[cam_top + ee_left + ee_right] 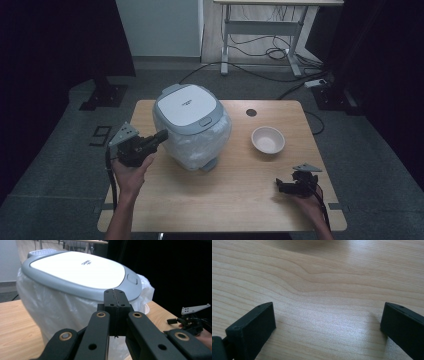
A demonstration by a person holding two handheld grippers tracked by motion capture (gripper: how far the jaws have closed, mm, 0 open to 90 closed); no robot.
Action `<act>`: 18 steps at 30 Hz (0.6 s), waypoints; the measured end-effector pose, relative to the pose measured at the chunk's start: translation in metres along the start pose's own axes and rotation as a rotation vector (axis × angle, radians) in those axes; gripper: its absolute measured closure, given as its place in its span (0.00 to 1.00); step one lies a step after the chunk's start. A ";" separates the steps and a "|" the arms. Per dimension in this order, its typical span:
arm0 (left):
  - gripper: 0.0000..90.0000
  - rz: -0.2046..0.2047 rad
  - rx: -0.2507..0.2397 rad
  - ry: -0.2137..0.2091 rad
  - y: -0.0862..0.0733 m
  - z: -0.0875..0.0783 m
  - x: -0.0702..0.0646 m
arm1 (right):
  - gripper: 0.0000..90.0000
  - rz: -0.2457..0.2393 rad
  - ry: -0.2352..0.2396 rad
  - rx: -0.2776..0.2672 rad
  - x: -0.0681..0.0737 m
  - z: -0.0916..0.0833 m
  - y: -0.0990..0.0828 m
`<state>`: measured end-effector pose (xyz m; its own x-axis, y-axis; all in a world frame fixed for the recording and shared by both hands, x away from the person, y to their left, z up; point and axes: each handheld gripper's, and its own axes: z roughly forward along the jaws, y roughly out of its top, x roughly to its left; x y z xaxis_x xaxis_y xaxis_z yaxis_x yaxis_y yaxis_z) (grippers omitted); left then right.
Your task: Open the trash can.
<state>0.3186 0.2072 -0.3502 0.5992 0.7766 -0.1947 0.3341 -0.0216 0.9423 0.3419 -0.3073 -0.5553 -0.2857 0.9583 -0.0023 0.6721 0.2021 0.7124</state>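
Note:
A white bin with a grey-rimmed closed lid point(188, 107) and a clear plastic liner stands on the wooden table point(235, 190), left of centre. My left gripper point(162, 136) is held beside its left flank, jaws shut with nothing between them, tip close to the liner. In the left gripper view the shut left gripper point(114, 293) points at the lid's grey rim point(75, 288). My right gripper point(280, 186) rests low near the table's front right. In the right gripper view the right gripper point(328, 322) is open over bare wood, holding nothing.
A small white bowl point(268, 139) sits right of the bin. A round cable hole point(251, 112) lies near the table's far edge. A desk frame and cables point(270, 50) stand on the floor beyond the table. Dark curtains flank both sides.

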 end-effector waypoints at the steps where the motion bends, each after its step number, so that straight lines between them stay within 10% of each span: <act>1: 1.00 0.002 -0.001 -0.002 0.002 0.001 -0.001 | 0.00 0.000 0.000 0.000 0.000 0.000 0.000; 18: 1.00 0.017 0.030 -0.040 0.022 0.041 -0.015 | 0.00 0.002 0.000 0.001 0.000 0.000 0.000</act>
<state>0.3466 0.1693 -0.3374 0.6331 0.7503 -0.1903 0.3453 -0.0537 0.9370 0.3419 -0.3072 -0.5552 -0.2841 0.9588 -0.0008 0.6732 0.2001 0.7119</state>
